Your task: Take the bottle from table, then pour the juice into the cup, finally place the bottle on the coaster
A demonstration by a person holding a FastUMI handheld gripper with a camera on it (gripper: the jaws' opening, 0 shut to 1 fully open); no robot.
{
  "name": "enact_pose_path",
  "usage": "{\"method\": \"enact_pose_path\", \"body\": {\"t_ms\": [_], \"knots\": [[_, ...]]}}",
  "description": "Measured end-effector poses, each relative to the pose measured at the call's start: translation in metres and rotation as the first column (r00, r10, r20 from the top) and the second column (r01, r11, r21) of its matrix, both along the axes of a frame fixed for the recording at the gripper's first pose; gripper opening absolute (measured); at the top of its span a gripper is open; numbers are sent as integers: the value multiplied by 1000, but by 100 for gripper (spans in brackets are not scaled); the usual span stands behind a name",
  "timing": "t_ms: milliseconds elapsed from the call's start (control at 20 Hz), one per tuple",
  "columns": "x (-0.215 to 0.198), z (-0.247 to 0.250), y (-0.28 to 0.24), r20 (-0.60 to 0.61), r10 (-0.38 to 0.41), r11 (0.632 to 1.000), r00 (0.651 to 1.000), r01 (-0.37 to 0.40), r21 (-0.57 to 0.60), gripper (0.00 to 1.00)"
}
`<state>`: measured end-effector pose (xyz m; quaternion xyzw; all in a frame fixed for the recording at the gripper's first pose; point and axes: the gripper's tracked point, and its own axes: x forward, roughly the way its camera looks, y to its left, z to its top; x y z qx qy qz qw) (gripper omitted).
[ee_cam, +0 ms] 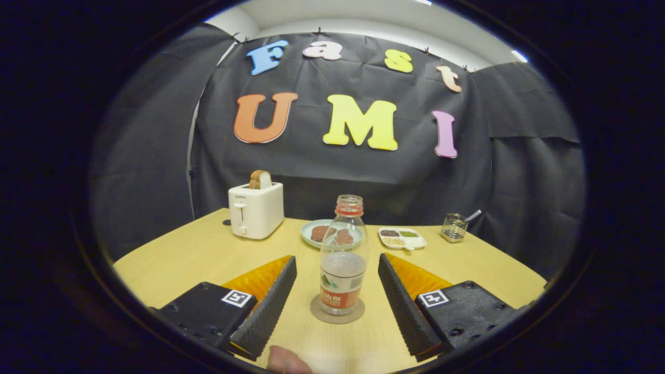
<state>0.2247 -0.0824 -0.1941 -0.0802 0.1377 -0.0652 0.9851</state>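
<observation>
the tool (pixel 337 275) stood wide, its two ribbed black fingers (pixel 267 306) splayed to either side of the bottle (pixel 343 259) and touching nothing. one clear plastic bottle, uncapped, with an orange neck ring and a paper label, stood upright on one round, flat brown coaster (pixel 337 313) on the pale wooden surface (pixel 197 254), between the fingers and clear of both. a little liquid sat low inside it. beyond it lay one round pale-green plate (pixel 310 231) with two dark pieces on it, one white divided dish (pixel 402 238) of grains, one small wire holder (pixel 453 227) and one boxy white toaster (pixel 256 209) with a single slice of bread (pixel 260 179) standing up in it. a fingertip (pixel 287 359) showed just behind the fingers.
</observation>
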Motion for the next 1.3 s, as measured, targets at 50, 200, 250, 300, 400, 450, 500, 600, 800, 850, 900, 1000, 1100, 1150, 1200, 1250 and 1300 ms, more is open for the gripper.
{"method": "enact_pose_path", "body": {"t_ms": [50, 200, 250, 300, 400, 450, 500, 600, 800, 850, 900, 1000, 1100, 1150, 1200, 1250, 1300], "knots": [[-12, 16, 8, 15, 10, 1000, 1000, -10, 13, 100], [-53, 77, 32, 71, 39, 998, 997, -43, 52, 100], [-68, 103, 41, 107, 51, 996, 993, -58, 67, 100], [-83, 127, 49, 143, 60, 995, 988, -71, 75, 100], [-113, 168, 58, 188, 64, 994, 980, -80, 76, 100], [-130, 183, 61, 193, 56, 994, 980, -72, 77, 100], [-145, 200, 66, 212, 58, 993, 975, -78, 86, 100], [-174, 227, 79, 243, 79, 988, 967, -108, 110, 100], [-232, 247, 81, 256, 93, 989, 962, -118, 85, 100], [-245, 250, 86, 256, 111, 987, 960, -136, 81, 100], [-259, 254, 91, 259, 128, 985, 957, -153, 79, 100], [-283, 266, 97, 288, 154, 979, 945, -184, 82, 100], [-303, 270, 103, 301, 170, 973, 938, -208, 98, 100], [-310, 271, 105, 301, 181, 970, 936, -221, 102, 100], [-316, 271, 106, 298, 190, 968, 935, -230, 103, 100], [-322, 272, 106, 294, 196, 968, 935, -233, 95, 100], [-326, 274, 107, 296, 201, 968, 934, -235, 86, 100]]}}
